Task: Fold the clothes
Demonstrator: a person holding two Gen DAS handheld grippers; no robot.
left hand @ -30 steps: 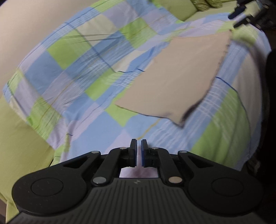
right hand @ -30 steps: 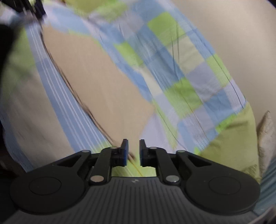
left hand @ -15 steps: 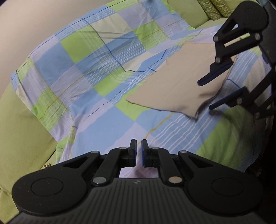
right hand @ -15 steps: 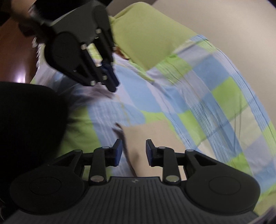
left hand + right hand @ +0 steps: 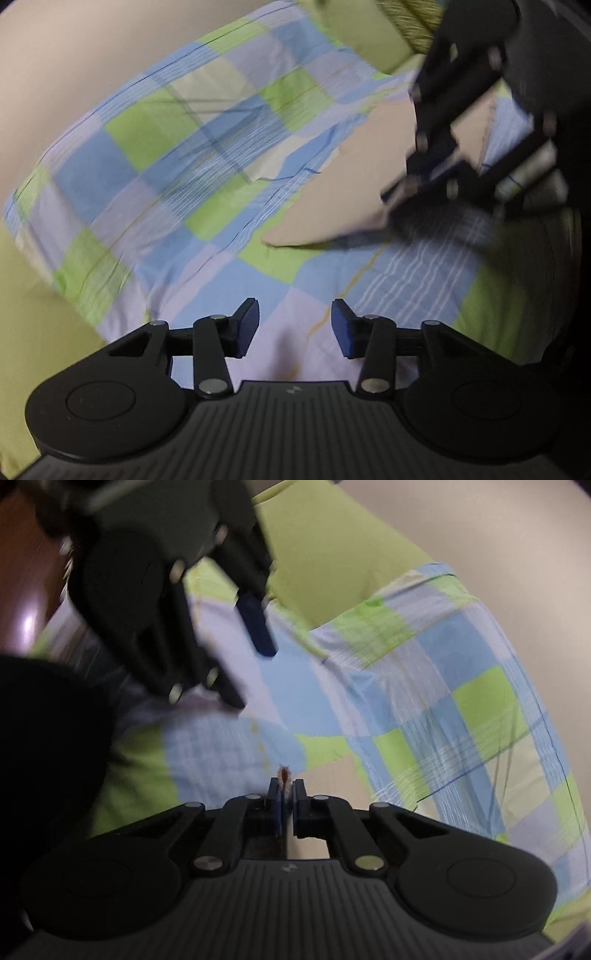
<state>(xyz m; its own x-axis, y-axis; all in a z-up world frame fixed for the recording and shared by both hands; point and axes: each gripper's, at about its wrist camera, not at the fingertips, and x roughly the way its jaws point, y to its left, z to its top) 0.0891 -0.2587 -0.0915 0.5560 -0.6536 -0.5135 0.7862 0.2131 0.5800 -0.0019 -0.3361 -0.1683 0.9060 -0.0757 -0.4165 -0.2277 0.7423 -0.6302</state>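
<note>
While the left gripper (image 5: 294, 326) hangs with jaws just spread and nothing between them over the checked bedspread (image 5: 207, 177), the right gripper (image 5: 285, 797) beyond has just clamped on the near corner of the beige cloth (image 5: 347, 199), likely to start a fold.

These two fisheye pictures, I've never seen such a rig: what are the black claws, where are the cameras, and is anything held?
No robot here: a person carries a black two-finger gripper in each hand, each with a camera looking along its fingers. The left wrist view shows the left gripper at the bottom, jaws just opened, nothing between them. The right wrist view shows the right gripper, whose jaws have just closed on a corner of the flat beige cloth. Each gripper also appears, blurred, in the other's picture. The cloth lies on a blue, green and lilac checked bedsheet.
</note>
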